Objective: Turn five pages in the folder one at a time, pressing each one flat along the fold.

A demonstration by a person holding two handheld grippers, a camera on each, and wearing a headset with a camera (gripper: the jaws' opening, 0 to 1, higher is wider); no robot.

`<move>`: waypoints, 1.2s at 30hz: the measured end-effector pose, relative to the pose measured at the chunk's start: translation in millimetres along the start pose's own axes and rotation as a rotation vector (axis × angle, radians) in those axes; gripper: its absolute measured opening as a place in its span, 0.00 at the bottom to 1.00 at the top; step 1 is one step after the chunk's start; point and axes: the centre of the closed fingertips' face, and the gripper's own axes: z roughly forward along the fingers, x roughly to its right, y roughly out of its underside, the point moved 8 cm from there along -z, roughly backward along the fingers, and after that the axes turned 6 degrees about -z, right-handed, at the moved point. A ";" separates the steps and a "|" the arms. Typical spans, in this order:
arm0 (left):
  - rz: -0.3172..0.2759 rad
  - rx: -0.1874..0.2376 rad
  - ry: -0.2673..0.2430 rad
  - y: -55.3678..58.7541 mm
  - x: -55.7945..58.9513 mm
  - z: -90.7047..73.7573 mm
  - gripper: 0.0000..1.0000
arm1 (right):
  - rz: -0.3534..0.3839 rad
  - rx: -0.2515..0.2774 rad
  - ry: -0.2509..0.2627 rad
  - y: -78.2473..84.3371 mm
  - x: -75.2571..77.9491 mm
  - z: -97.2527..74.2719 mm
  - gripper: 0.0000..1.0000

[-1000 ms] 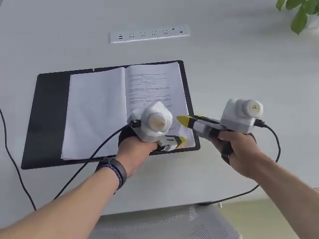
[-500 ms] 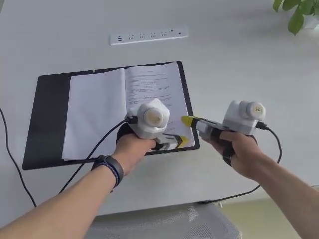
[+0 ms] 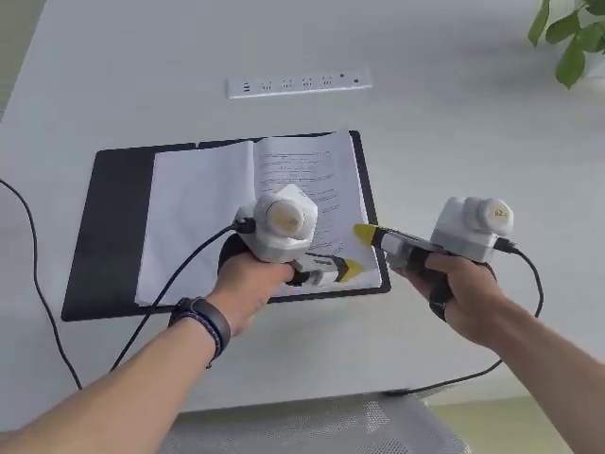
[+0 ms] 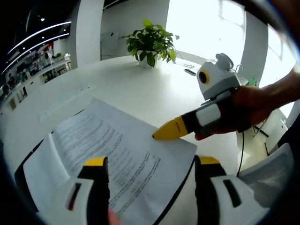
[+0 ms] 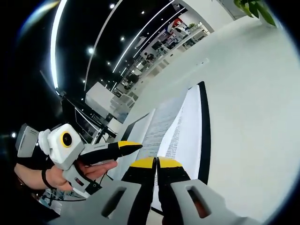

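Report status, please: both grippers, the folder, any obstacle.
Left gripper open over the printed page. Right gripper shut, tip at that page's right edge. Folder lies open on the table. Nothing blocking.

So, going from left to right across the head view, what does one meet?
Folder cover → blank page → left hand-held gripper → right hand-held gripper → plant.

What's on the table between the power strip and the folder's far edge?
Nothing: in the head view, a bare strip of white table separates the power strip from the open folder.
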 end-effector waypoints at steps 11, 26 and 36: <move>-0.062 0.066 -0.045 10.0 -18.9 -44.2 0.76 | -0.034 0.028 -0.049 -8.9 -36.1 14.1 0.00; -0.101 0.099 -0.136 44.9 -54.1 -118.3 0.76 | -0.088 0.024 -0.134 -3.4 -96.8 51.4 0.00; -0.129 0.128 -0.200 65.4 -71.3 -159.1 0.76 | -0.135 0.015 -0.205 -3.2 -137.9 84.0 0.00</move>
